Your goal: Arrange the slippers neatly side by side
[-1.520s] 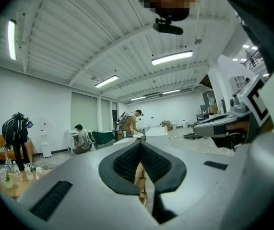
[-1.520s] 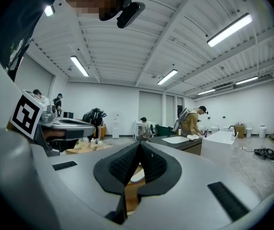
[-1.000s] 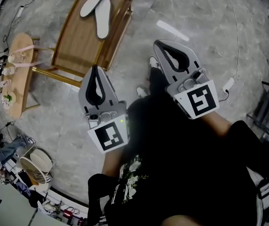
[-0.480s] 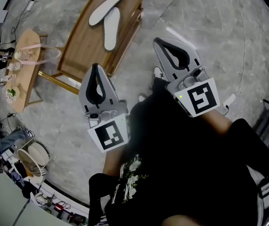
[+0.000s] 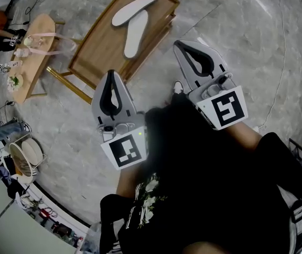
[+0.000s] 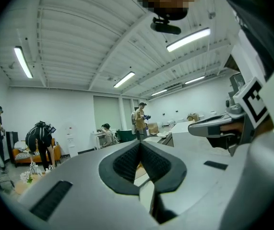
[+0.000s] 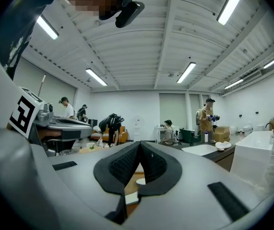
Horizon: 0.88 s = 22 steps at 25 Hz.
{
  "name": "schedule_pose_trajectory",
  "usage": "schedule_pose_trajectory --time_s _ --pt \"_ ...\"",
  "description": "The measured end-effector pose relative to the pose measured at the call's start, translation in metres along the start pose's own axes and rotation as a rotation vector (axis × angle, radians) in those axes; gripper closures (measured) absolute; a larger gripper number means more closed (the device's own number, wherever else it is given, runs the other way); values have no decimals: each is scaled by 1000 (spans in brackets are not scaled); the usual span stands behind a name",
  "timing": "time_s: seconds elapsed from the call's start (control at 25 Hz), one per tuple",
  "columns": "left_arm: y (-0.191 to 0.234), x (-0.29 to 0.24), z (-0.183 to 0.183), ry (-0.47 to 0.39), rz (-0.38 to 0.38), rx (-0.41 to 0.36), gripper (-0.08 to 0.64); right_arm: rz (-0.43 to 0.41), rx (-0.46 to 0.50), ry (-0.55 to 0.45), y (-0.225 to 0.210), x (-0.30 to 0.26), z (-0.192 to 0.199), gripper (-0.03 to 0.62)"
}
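I held my left gripper [image 5: 110, 76] and my right gripper [image 5: 179, 46] short of the wooden table [image 5: 95, 49], off its near side, each with its jaws pressed together on nothing. The task's things lay on that table toward its far end: the far slipper [image 5: 134, 9] and the near slipper [image 5: 136, 33], both white and flat, splayed in a V with one pair of ends close together and the other pair spread apart. I could not tell whether they touched where they met. As I judged it, the first risk was my own closed jaws. If I reached in without spreading them, I would only shove a slipper along the table top instead of taking it. The slippers looked thin and lay flat on the wood, so a pinch from above might scrape the table and slide off the edge of the sole. Because the two were so close at one end, turning one could drag the other out of line. The near slipper also sat close to the table's raised rail [image 5: 158, 33], and a hard push might wedge it there. A wide swing by my left gripper could reach the small side table [image 5: 37, 49] just beyond the wooden table's left side.
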<state>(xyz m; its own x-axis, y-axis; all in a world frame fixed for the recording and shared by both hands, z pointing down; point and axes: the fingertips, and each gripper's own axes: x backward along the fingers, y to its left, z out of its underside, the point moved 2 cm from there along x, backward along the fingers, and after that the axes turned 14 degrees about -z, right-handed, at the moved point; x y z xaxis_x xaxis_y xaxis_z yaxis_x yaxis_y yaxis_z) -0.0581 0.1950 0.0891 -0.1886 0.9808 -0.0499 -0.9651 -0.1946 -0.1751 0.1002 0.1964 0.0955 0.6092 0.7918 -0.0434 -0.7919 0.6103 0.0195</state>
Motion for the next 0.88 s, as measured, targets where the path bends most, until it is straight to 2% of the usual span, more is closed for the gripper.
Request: schedule_pose_trajectory --time_s 0.28,0.64,0.88 --pt "-5 -7 1 24 -69 9 558 -59 10 0 -19 -8 1 594" --pt "-19 -24 -5 9 -47 -17 558 -28 -11 4 -36 2 4 594" --pt "-46 -31 -9 -6 -33 -30 558 -13 -10 -5 -56 17 10 594"
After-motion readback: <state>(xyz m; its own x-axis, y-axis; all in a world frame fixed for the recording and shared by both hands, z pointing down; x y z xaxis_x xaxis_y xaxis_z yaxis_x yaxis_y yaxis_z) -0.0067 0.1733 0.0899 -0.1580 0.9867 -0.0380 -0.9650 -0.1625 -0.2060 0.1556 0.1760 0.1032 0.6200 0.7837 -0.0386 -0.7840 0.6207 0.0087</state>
